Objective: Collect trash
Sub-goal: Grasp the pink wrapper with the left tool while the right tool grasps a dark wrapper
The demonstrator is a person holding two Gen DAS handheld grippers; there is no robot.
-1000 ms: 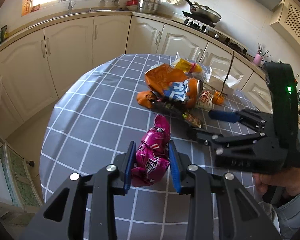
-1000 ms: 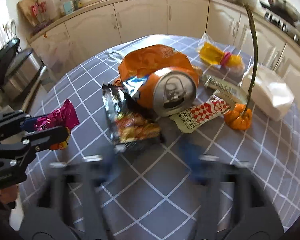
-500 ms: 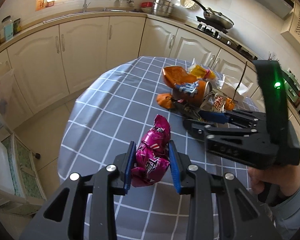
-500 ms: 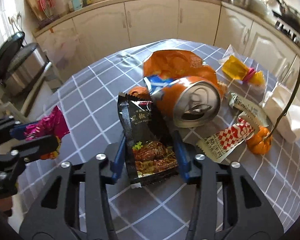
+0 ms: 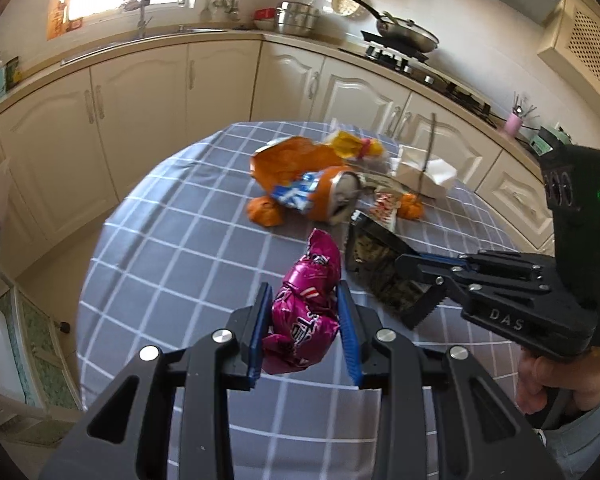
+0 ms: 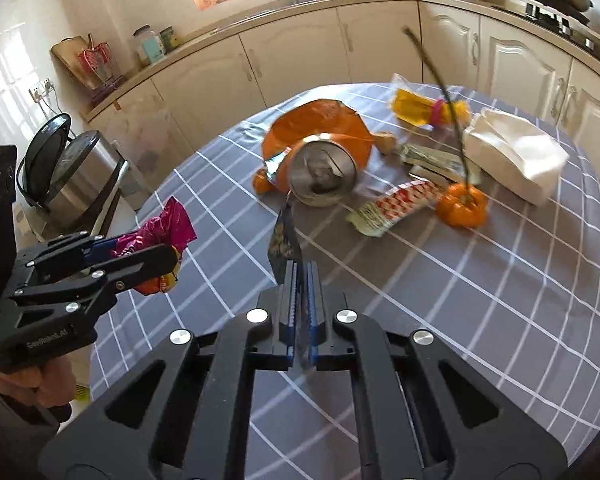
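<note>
My left gripper (image 5: 305, 320) is shut on a crumpled magenta snack wrapper (image 5: 306, 304) and holds it above the grey checked tablecloth (image 5: 172, 248); the wrapper also shows in the right wrist view (image 6: 168, 228). My right gripper (image 6: 300, 300) is shut on a dark snack packet (image 6: 285, 244), held edge-on and lifted off the table; the packet also shows in the left wrist view (image 5: 376, 268). An orange can (image 6: 320, 174), an orange bag (image 6: 320, 120), a red-checked sachet (image 6: 396, 208) and a yellow packet (image 6: 424, 110) lie on the table.
A small orange pumpkin with a long stem (image 6: 462, 204) and a white tissue pack (image 6: 512, 156) sit at the table's right. A steel pedal bin with its lid open (image 6: 64, 176) stands on the floor to the left. Kitchen cabinets (image 5: 140, 104) run behind.
My right gripper closed on the dark snack packet and lifted it, turning it edge-on. My left gripper rose and pulled back with the magenta wrapper still held.
</note>
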